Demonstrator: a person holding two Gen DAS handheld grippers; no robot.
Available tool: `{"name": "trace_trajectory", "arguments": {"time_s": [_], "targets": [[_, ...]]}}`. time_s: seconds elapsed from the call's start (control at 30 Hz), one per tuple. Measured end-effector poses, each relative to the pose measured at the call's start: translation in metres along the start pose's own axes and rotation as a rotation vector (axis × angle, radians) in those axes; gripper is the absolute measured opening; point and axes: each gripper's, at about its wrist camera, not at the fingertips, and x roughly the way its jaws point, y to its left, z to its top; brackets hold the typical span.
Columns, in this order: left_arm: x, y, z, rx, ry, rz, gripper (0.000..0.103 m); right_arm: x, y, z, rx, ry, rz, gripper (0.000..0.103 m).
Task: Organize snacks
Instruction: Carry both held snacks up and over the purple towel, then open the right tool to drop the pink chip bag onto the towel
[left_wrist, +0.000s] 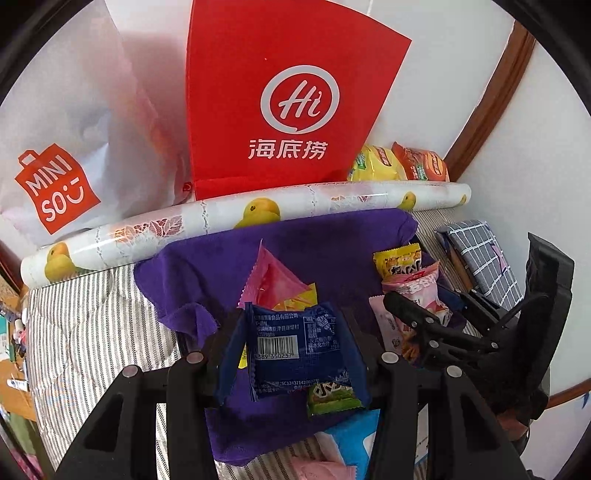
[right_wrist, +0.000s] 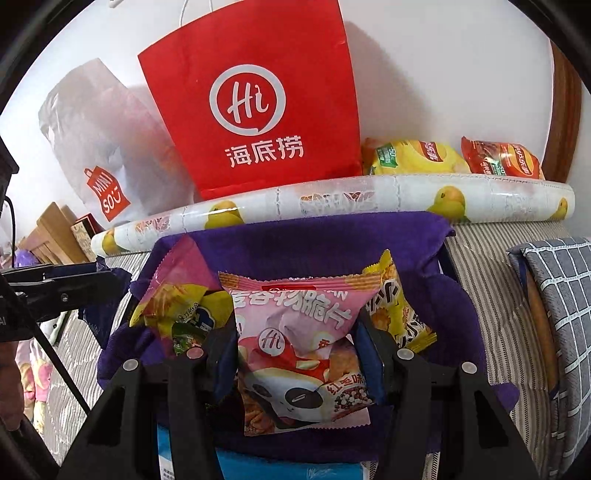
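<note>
While both claws hang over a purple cloth, each one grips one snack pack. The left claw is clenched on a dark blue pack with a bar code and white print on its back. The right claw is clenched on a pink pack with a panda picture and crisps on it.

Under them, the cloth holds more snacks: one pink and yellow pack, one yellow pack and one small green pack.

Behind the cloth lies one long roll with yellow fruit on it. Two bags stand by the wall: one red bag and one white bag. What is in them is hidden. Beside the red bag sit two crisp bags, one yellow and one red.
</note>
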Motion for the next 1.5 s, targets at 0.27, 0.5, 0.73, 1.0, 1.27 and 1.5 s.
{"name": "trace_trajectory", "arguments": {"time_s": [0.27,0.5,0.73,1.0,1.27,1.5], "targets": [[0.008,-0.004,-0.001,0.007,0.023,0.005,0.047,0.005,-0.005,0.0,0.019,0.026,-0.014,0.056],[0.014,-0.004,-0.002,0.006,0.044,0.007,0.048,0.007,-0.007,-0.001,0.029,0.041,-0.025,0.056],[0.019,-0.003,-0.003,0.001,0.056,0.011,0.048,0.011,-0.006,-0.001,0.026,0.064,-0.031,0.057],[0.025,-0.001,-0.003,-0.009,0.069,0.008,0.048,0.003,-0.005,0.0,0.029,0.032,-0.041,0.065],[0.032,0.0,-0.004,-0.022,0.093,0.002,0.048,-0.014,-0.009,0.005,0.064,-0.029,-0.005,0.067],[0.038,0.002,-0.005,-0.039,0.11,-0.001,0.048,-0.017,-0.012,0.007,0.082,-0.044,-0.001,0.067]]}}
